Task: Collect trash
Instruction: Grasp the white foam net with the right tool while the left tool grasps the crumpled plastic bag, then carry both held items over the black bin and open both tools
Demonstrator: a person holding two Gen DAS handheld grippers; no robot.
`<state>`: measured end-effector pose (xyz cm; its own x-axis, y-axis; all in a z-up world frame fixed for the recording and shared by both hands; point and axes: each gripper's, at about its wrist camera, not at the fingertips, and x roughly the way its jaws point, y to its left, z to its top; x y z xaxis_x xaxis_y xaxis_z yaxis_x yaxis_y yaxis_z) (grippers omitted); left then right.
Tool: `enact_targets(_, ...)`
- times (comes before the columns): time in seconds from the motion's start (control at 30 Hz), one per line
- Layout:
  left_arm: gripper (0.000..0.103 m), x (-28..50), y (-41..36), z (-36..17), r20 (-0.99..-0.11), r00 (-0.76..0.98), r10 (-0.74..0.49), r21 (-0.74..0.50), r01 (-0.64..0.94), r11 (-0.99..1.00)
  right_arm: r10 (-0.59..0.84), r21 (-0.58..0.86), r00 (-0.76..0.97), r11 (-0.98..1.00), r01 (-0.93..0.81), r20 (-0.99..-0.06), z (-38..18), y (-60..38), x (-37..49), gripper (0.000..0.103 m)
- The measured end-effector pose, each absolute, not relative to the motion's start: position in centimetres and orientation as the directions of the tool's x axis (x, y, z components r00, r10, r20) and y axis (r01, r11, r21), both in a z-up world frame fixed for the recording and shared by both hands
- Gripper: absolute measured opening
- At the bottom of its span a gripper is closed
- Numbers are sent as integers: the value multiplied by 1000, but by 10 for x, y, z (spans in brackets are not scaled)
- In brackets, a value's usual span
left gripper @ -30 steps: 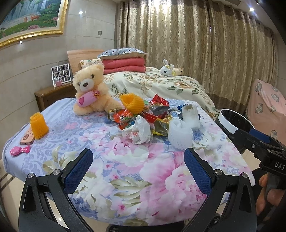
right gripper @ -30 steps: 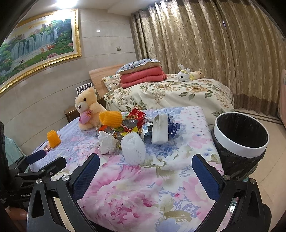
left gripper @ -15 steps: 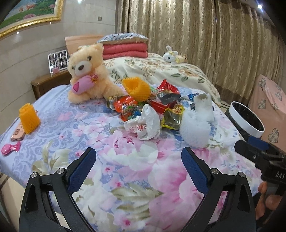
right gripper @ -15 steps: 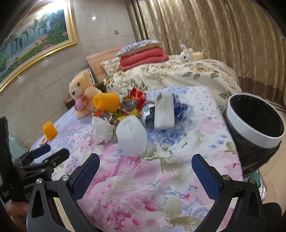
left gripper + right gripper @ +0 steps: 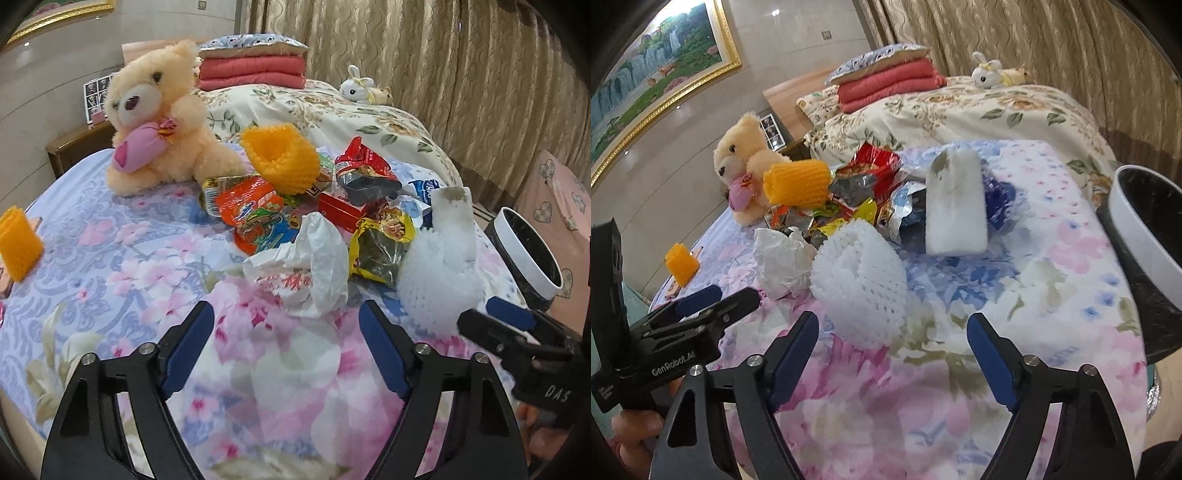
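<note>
A trash pile lies on the floral bedspread [image 5: 147, 266]: a crumpled white plastic bag [image 5: 310, 266], a white foam net [image 5: 436, 284], an orange foam net [image 5: 280, 162], a white foam block [image 5: 452, 218] and several snack wrappers [image 5: 364, 170]. My left gripper [image 5: 286, 312] has its jaws closing just short of the bag, and the pads touch nothing. My right gripper [image 5: 894, 319] is closing too, with the white foam net [image 5: 858, 280] right ahead of its tips and clear of the pads. Each gripper shows in the other's view: the right gripper [image 5: 480, 321] and the left gripper [image 5: 716, 297].
A black bin with a white rim [image 5: 1145, 229] stands off the bed's right edge. A teddy bear [image 5: 155, 122] sits behind the pile. A second orange foam net [image 5: 18, 243] stands far left. Another bed [image 5: 979, 107] and curtains lie beyond.
Both grippers have moved forward and down toward the pile, which now looks larger and closer. Both pairs of jaws stand narrower than before.
</note>
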<state>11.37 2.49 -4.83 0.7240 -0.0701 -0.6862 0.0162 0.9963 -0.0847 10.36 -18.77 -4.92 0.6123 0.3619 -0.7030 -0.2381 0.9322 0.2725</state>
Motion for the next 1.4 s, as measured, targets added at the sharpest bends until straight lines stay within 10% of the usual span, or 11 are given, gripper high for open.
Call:
enact_targets(0.33, 16, 131, 8, -62, -724, 678, -125, -84, 92, 992, 435, 341, 563, 901, -270, -703, -56, -184, 114, 25)
enact_targets(1.4, 12, 91, -131, -8, -662, 639, -392, -124, 423, 898, 306, 357, 709, 930, -83, -635, -10, -327, 58, 21)
